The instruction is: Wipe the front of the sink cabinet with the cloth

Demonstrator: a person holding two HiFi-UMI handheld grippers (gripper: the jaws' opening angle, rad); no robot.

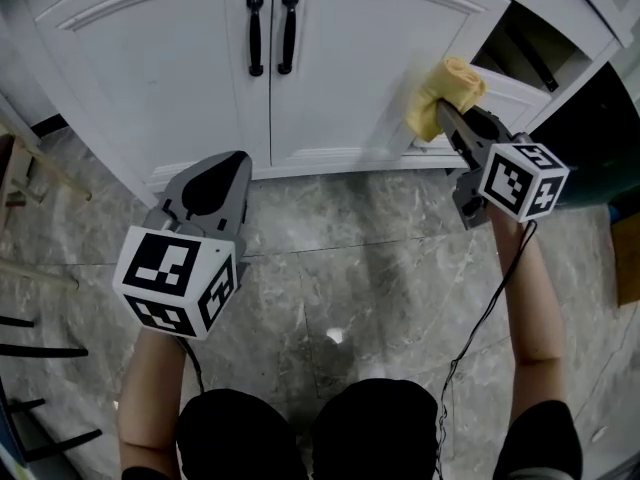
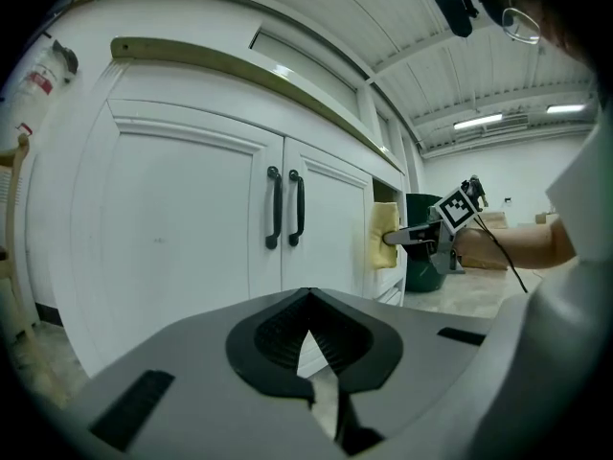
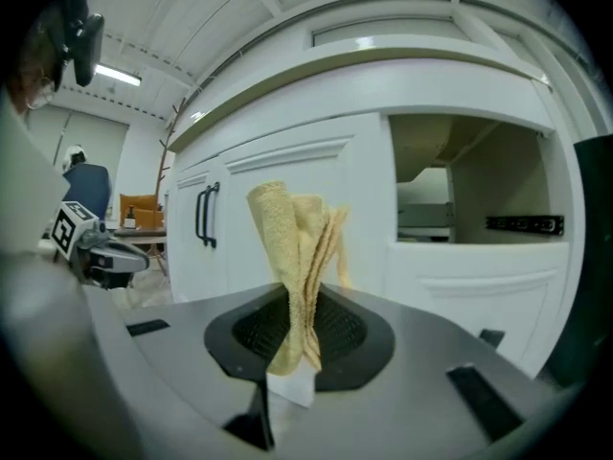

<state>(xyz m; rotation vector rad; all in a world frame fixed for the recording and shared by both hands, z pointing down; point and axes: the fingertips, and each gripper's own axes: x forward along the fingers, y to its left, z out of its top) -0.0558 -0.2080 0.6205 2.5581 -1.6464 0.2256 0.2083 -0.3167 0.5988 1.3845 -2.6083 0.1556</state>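
The white sink cabinet (image 1: 160, 68) has two doors with black handles (image 1: 272, 33). A crumpled yellow cloth (image 1: 445, 90) is pinched in my right gripper (image 1: 447, 118), which is shut on it. The cloth touches the cabinet front at the right door's outer edge, beside the drawer front. In the right gripper view the cloth (image 3: 299, 247) sticks up out of the shut jaws (image 3: 292, 345). My left gripper (image 1: 232, 163) hangs low before the left door, shut and empty, a short way off the front. From the left gripper view (image 2: 308, 307) the cloth (image 2: 385, 236) shows far right.
A drawer (image 1: 520, 63) stands open right of the doors, its white front (image 3: 479, 290) below a dark opening. A dark green bin (image 2: 421, 252) stands past the cabinet's right end. Grey marble floor (image 1: 360, 258) lies below. Wooden and black rods (image 1: 30, 268) crowd the left edge.
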